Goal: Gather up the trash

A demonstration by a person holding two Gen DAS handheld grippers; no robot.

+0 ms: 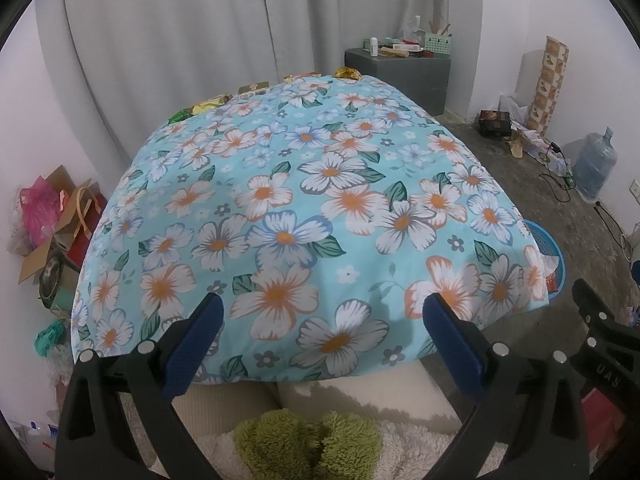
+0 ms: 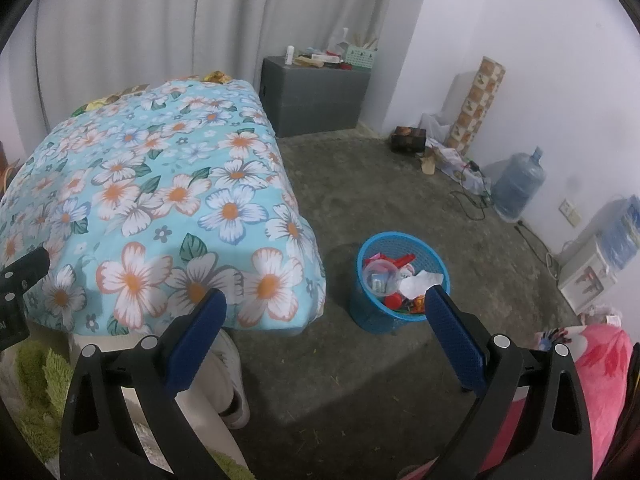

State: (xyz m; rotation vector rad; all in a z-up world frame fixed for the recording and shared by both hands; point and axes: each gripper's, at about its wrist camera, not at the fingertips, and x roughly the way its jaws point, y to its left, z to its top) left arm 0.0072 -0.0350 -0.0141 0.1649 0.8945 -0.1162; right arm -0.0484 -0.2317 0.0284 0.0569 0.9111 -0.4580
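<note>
A blue mesh trash basket point(image 2: 370, 316) stands on the floor right of the table, holding several wrappers, a clear cup and white paper; its rim also shows in the left wrist view point(image 1: 552, 244). Several wrappers lie along the far edge of the flowered table: a gold one point(image 1: 347, 73), a yellow one point(image 1: 210, 105), a green one point(image 1: 180, 116) and a small box point(image 1: 253, 89). My left gripper point(image 1: 322, 316) is open and empty above the table's near edge. My right gripper point(image 2: 326, 310) is open and empty above the floor, between table and basket.
The table is covered by a light-blue flowered cloth point(image 1: 304, 208). A grey cabinet point(image 2: 316, 96) with clutter stands at the back. A water jug point(image 2: 518, 188), cables and boxes line the right wall. Cardboard and bags point(image 1: 52, 232) pile at the left. A shoe point(image 2: 234, 376) is below.
</note>
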